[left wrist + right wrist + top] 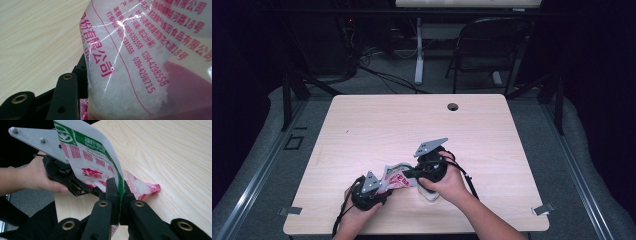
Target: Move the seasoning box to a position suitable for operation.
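A clear plastic bag printed in red and green, holding white granules, is lifted between the two grippers near the table's front edge. My left gripper is shut on its lower end. In the left gripper view the bag stands close against one black jaw and hides the other. My right gripper is shut on the bag's green-edged side, its jaws pressed together over the film. The left gripper and the hand that holds it are behind the bag in the right gripper view. My right gripper comes at the bag from the right.
The light wooden table has a cable hole near its far edge. A small white object lies under the right hand. A folding chair and cables stand on the floor beyond the table. Metal clips sit at the front corners.
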Tool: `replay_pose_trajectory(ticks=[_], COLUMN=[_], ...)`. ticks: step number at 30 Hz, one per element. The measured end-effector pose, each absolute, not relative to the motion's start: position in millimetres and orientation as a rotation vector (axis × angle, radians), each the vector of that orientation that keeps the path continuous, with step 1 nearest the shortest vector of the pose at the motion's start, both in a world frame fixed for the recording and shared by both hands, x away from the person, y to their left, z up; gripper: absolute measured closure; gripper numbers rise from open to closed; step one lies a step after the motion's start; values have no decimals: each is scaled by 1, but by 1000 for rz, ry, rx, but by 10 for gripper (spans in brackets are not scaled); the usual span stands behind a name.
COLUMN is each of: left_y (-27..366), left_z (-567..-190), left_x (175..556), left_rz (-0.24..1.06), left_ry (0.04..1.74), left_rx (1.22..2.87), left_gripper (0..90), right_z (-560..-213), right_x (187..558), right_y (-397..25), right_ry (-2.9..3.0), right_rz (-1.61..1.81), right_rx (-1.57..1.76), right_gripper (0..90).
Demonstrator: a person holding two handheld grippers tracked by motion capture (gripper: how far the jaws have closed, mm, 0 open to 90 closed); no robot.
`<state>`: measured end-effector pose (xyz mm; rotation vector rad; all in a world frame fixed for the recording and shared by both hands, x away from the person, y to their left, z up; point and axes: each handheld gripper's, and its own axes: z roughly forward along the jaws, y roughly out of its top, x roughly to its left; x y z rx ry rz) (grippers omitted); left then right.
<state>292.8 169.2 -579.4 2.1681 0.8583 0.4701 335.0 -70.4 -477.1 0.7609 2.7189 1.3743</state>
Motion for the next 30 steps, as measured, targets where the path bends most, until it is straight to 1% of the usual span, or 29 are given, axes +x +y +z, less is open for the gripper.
replay_pose_trajectory(ticks=[12, 21, 30], left_y=[169, 162, 150], left_z=[-568, -561, -557], left_x=[292, 296, 308], left_rz=[529, 599, 610], left_ry=[850, 834, 796], left_rx=[2162, 2167, 2179], left_gripper=[554, 559, 560], right_z=[-469, -464, -462], right_x=[334, 336, 340], right_y=[-72, -77, -91], right_ry=[2687, 2652, 2617], right_rz=[1403, 1413, 1412], right_rx=[746, 732, 739], right_gripper=[900, 899, 898])
